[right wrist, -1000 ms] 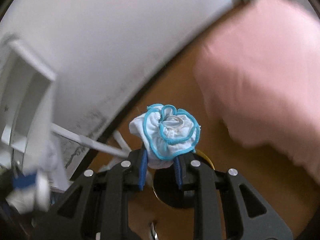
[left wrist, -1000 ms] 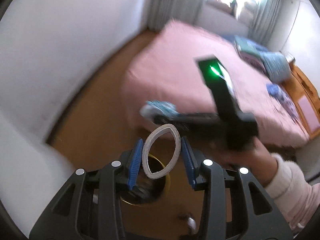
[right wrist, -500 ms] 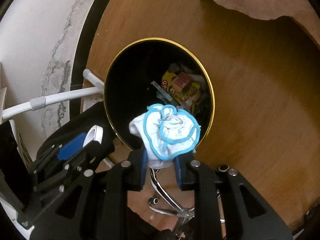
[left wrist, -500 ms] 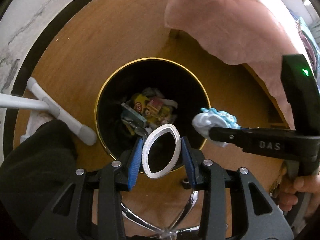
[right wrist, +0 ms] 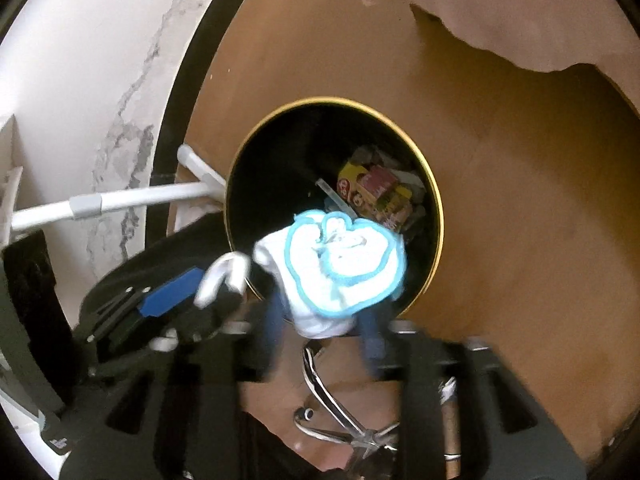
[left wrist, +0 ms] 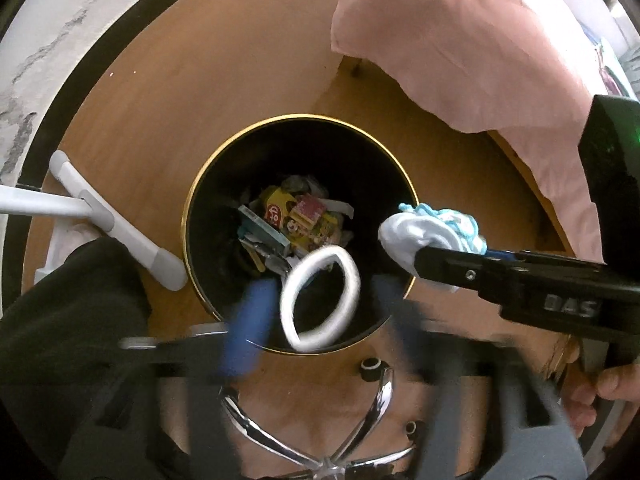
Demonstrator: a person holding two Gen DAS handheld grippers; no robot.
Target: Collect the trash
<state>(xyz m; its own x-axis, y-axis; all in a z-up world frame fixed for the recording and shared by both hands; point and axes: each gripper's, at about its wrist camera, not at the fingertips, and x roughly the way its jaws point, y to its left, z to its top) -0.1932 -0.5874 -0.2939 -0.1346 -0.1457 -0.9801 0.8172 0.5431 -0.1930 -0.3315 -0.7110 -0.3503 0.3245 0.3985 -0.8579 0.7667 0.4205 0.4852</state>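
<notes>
Wall (left wrist: 60, 20): white, cracked, lying at far left with a black baseboard along the wooden floor (left wrist: 200, 100).
White stand (left wrist: 120, 232): tubular foot resting on the floor, just left of the bin.
Bin (left wrist: 200, 184): black, gold-rimmed, standing on the floor near centre; wrappers and a yellow carton (left wrist: 280, 208) are lying at its bottom.
Left tool (left wrist: 316, 300): pointing steeply down over the bin's near rim; jaws are opening, blue pads blurred and standing clear of the ring.
Ring (left wrist: 320, 296): white oval band, sitting between the left pads over the bin mouth, no longer pinched; blurred.
Chair base (left wrist: 320, 448): chrome legs showing below both tools.
Right tool (right wrist: 324, 312): pointing down at the bin's near edge; jaws are opening, pads blurred on either side of the cloth.
Cloth wad (right wrist: 336, 264): white with blue trim, bunched between the right pads above the bin rim; whether the pads are touching it cannot be told.
Bed cover (left wrist: 480, 40): pink, hanging at upper right.
Hand (left wrist: 600, 392): gripping the right tool's handle, far right.
</notes>
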